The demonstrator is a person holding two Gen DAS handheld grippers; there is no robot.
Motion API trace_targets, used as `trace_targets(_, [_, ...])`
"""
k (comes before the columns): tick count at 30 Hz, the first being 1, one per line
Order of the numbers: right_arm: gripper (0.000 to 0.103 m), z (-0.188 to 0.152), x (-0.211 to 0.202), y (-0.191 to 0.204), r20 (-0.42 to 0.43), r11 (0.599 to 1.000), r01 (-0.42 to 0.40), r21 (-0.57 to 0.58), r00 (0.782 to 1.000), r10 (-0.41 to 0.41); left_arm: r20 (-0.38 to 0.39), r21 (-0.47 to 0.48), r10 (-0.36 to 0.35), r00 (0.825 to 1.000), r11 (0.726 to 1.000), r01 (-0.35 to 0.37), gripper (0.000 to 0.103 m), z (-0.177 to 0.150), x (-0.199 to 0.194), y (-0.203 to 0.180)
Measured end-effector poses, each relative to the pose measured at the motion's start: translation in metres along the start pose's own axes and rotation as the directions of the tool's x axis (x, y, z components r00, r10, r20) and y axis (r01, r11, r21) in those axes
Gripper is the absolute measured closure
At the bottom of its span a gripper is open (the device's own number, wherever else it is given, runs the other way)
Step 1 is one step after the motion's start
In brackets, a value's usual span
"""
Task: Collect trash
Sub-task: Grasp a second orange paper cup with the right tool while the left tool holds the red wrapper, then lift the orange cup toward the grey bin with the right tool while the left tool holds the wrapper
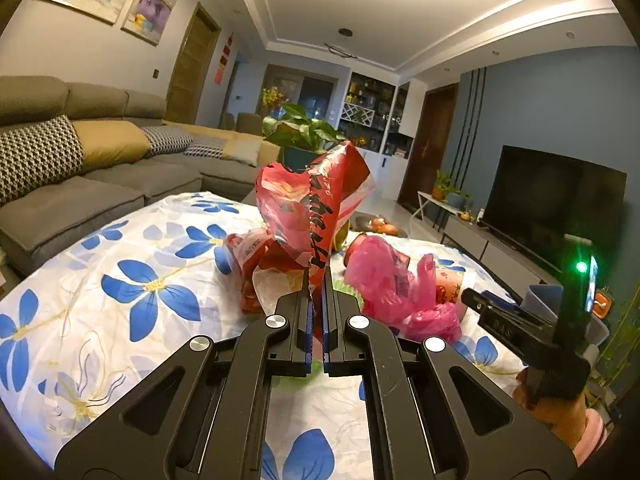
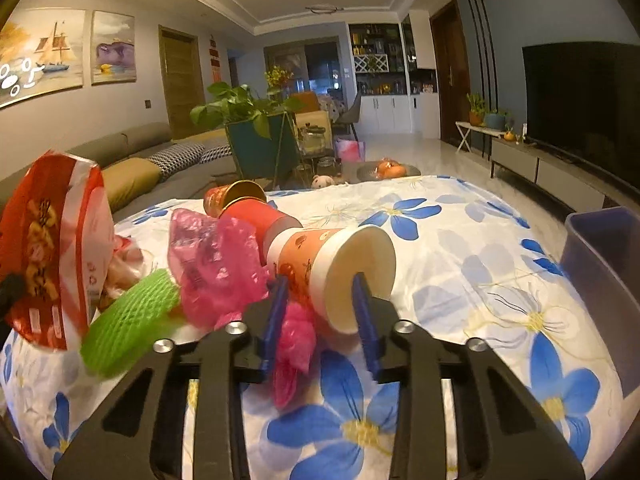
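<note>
My left gripper (image 1: 318,280) is shut on a red snack wrapper (image 1: 308,200) and holds it up above the flowered tablecloth (image 1: 132,280); the wrapper also shows at the left of the right wrist view (image 2: 52,248). My right gripper (image 2: 320,292) has its fingers around the rim of a paper cup (image 2: 340,268) lying on its side, one finger inside the mouth and one outside. A pink plastic bag (image 2: 216,268) and a green foam net (image 2: 128,320) lie just left of the cup. The pink bag (image 1: 384,280) and other red wrappers (image 1: 256,264) lie past the left gripper.
A grey-blue bin (image 2: 604,280) stands at the table's right edge; it also shows in the left wrist view (image 1: 540,300). More cups (image 2: 240,200) lie behind the paper cup. A sofa (image 1: 80,160) is on the left, a potted plant (image 2: 256,136) beyond the table, a TV (image 2: 580,100) on the right.
</note>
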State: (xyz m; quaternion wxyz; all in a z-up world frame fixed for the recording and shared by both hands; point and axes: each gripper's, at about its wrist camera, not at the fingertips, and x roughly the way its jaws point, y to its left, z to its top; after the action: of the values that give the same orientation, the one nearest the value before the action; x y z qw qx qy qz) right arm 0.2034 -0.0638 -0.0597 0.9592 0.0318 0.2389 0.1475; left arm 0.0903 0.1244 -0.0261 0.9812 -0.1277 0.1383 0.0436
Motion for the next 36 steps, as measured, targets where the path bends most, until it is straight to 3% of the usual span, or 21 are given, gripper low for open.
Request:
trace_targets(5, [0.094,0.004,0.013,0.000,-0.041,0.999,-0.035,0.004,0.999,0.035,-0.008,0.002,-0.011,1.000,1.000,0.011,0.101,0.000,0.005,0.000])
trace_targets(8, [0.099,0.006,0.009,0.001,-0.025,0.999,-0.054,-0.002,0.998,0.054,-0.011,0.005,-0.014,1.000,1.000,0.014,0.100,0.000,0.005,-0.002])
trace_targets(16, [0.099,0.010,-0.045,-0.007,0.116,1.000,-0.005,-0.027,0.993,0.008,0.002,0.018,-0.024,1.000,1.000,0.024,0.101,0.001,0.001,-0.010])
trace_targets(27, [0.099,0.005,-0.113,-0.030,0.193,1.000,-0.002,-0.025,0.981,0.006,0.014,0.063,-0.083,0.996,0.995,0.082,0.100,0.000,-0.010,-0.044])
trace_targets(36, [0.099,0.001,-0.150,-0.054,0.229,0.998,0.055,-0.012,0.972,-0.051,0.004,0.105,-0.154,0.988,0.983,0.153,0.100,-0.001,-0.011,-0.078])
